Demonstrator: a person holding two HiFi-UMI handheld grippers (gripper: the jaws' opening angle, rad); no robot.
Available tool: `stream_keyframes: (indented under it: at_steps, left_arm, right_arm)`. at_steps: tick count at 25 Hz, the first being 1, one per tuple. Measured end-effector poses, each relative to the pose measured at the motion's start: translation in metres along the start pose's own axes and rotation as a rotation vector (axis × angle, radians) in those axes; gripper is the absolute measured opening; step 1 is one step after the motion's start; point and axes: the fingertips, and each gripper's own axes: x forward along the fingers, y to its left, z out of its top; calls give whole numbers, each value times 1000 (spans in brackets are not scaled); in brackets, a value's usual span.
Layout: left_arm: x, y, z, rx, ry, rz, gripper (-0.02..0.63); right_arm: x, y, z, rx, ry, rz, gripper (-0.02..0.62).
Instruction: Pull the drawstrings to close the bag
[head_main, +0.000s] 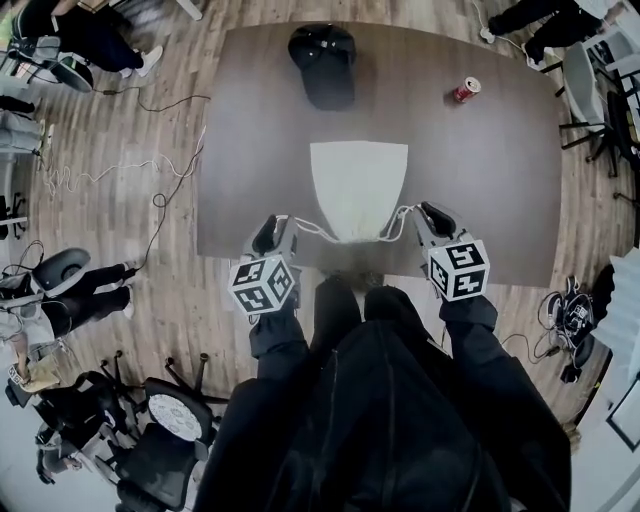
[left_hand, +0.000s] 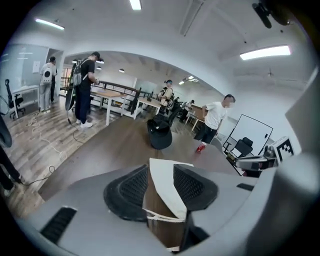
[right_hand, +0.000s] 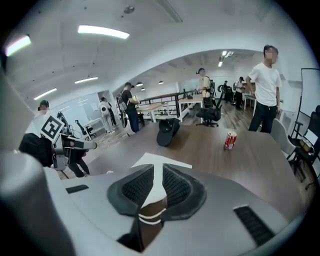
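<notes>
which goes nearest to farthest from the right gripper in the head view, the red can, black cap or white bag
From the right gripper:
1. white bag, just to its left
2. red can, farther back, slightly right
3. black cap, farthest back, to the left

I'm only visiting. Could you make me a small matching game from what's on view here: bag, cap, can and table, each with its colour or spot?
Things:
1. bag
2. cap
3. can
4. table

Descriptions:
A. red, far right of the tabletop
B. dark brown
C. white, in the middle
D. black, at the far edge

Pairs: 1-C, 2-D, 3-A, 4-B
</notes>
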Motion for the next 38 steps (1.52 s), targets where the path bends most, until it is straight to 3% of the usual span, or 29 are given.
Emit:
stream_keyframes:
  at_steps: [9, 15, 23, 38]
  left_arm:
    - [-46, -79, 96, 144, -226, -34, 66]
    - [-73, -130, 135, 186, -307, -68, 35]
    - [-96, -178, 160, 271, -377, -90, 34]
    - [-126, -200, 164, 305, -434, -86, 34]
  right_arm:
    - [-47, 42, 93, -73, -195, 24, 37]
    - [-74, 71, 139, -106, -323, 51, 32]
    - [-95, 101, 178, -130, -425, 101, 25]
    - [-127, 123, 204, -187, -525, 108, 25]
